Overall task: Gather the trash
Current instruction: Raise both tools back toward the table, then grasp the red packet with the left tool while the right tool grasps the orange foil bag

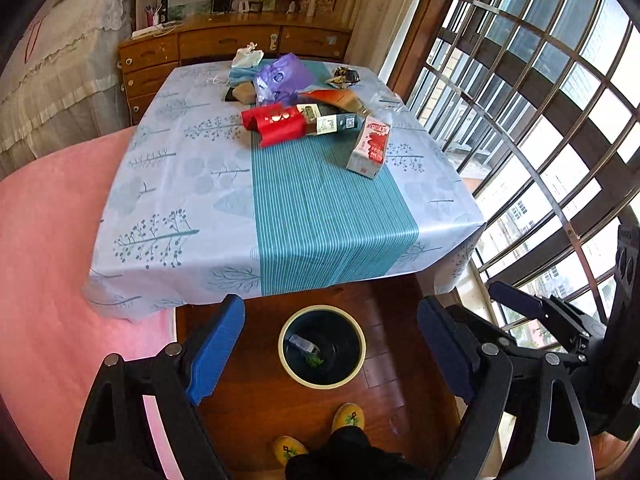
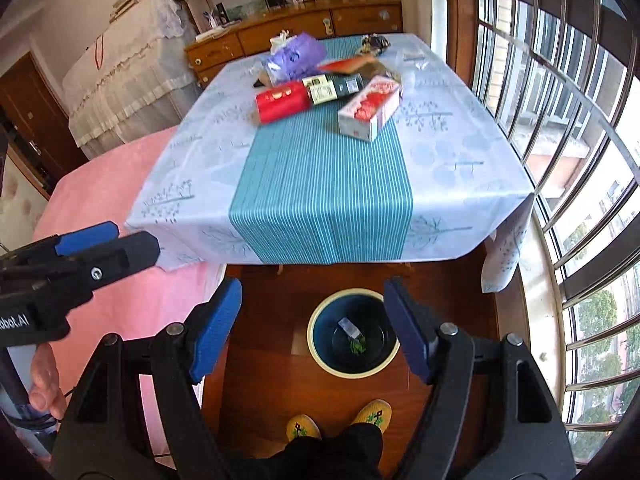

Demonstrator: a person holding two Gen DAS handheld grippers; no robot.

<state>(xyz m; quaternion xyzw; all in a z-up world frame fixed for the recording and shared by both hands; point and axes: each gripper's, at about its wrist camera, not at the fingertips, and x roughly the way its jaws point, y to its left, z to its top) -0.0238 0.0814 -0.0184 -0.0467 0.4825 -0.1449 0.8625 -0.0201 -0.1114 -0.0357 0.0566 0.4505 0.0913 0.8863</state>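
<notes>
We are early in the job, by our reading. Working left to right across the cloth-covered table (image 1: pixel 168 184): a blue face mask (image 1: pixel 243 67) with a small white bag behind it lies at the far left of the litter, a tan packet (image 1: pixel 245 93) just in front, then a crumpled purple plastic bag (image 1: pixel 280 78) near the centre. Next comes a red box (image 1: pixel 274 120) lying flat, touching a dark carton with white labels (image 1: pixel 330 122); behind these sits an orange-red wrapper (image 1: pixel 334 98), and further back a dark crumpled wrapper (image 1: pixel 344 76). Rightmost of the near group stands a red-and-white milk carton (image 1: pixel 370 146), tilted, with a clear plastic scrap (image 1: pixel 386 100) behind it. All of that is still on the table, well apart from the bin. The round bin (image 1: pixel 322 346) stands on the wooden floor below the table's near edge, between our two claws; inside we make out one small pale carton and a bit of green, nothing more. So we judge a couple of pieces binned and roughly nine left. The left gripper (image 1: pixel 332 344) hangs above the bin with its blue pads spread wide and nothing between them. The right gripper (image 2: pixel 314 330) is likewise spread wide and empty, framing the bin from the other wrist view. The next move, we think, is a reach to the nearest pieces, the milk carton or the red box.
</notes>
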